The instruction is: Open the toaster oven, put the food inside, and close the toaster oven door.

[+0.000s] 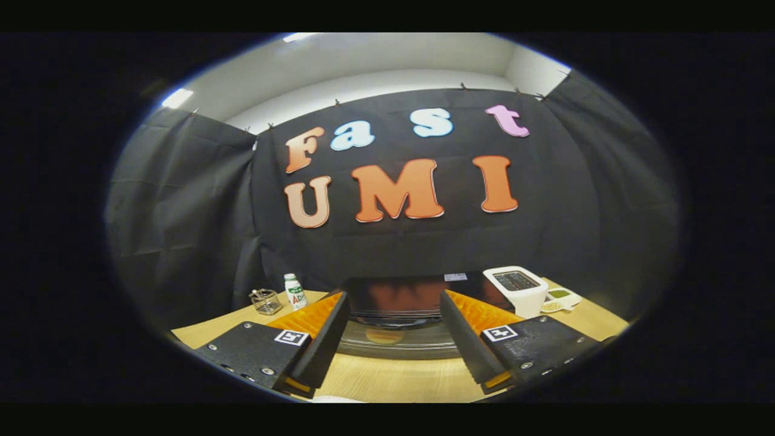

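Where the black cloth wall (581,200) closes the booth on three sides, a pale ceiling with two lit lamps shows above its pinned upper edge. Below the cloth lies a light wooden table (393,378), whose bare grain fills the space between the fingers and runs to both sides. On it, just ahead of the fingers and centred between them, stands the toaster oven (396,303), dark and glossy on top, with a curved front below in which a round, pale brown shape is dimly seen; whether that shape is the food cannot be told, and the door appears closed. The gripper (393,309) is held with its two fingers (330,330) well apart, touching nothing, each finger reaching toward one side of the oven front; each carries a small square marker on its upper face. Beside the oven, beyond the right-hand finger, stands a white toaster (519,289) with a dark slot panel on top. Just past it lies a small white tray (562,299) holding green and pale contents too small to identify. Beyond the left-hand finger stands a small white bottle (295,291) with a green cap, and next to it, farther from the oven, a small wire basket (265,301).
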The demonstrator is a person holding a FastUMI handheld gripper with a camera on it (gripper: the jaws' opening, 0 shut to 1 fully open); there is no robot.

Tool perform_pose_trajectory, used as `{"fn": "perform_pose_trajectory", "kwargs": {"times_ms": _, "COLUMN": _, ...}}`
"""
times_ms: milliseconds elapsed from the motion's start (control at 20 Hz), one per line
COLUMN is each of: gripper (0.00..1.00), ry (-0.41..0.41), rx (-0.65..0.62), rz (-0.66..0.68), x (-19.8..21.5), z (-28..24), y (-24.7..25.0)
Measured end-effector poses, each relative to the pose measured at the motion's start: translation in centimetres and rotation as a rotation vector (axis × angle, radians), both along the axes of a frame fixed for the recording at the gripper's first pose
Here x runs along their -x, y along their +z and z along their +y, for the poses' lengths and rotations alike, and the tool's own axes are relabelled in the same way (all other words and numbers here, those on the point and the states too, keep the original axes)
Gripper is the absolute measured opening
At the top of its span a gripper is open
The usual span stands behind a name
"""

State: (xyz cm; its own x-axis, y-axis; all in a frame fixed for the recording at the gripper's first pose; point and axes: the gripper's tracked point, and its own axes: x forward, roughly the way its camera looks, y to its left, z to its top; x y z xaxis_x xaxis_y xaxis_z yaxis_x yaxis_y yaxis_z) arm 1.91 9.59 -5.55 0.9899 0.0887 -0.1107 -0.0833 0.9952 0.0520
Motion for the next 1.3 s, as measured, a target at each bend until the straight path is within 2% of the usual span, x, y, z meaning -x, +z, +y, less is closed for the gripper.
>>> {"fn": "perform_pose_trajectory", "kwargs": {"times_ms": 400, "gripper": 0.90, "ry": 0.044, "rx": 0.030, "rz": -0.140, "x": 7.0, "z": 0.0, "y": 6.6}}
{"fn": "perform_pose_trajectory", "kwargs": {"times_ms": 650, "gripper": 0.91, "ry": 0.072, "rx": -0.003, "rz": -0.161, "x": 10.9, "z": 1.3, "y": 8.0}}
{"fn": "perform_pose_trajectory", "kwargs": {"times_ms": 1100, "gripper": 0.92, "ry": 0.036, "rx": 0.041, "rz": -0.100, "x": 12.5, "z": 2.5, "y": 7.2}}
{"fn": "perform_pose_trajectory", "kwargs": {"times_ms": 1300, "gripper": 0.92, "ry": 0.061, "rx": 0.045, "rz": -0.076, "x": 13.2, "z": 4.0, "y": 6.7}}
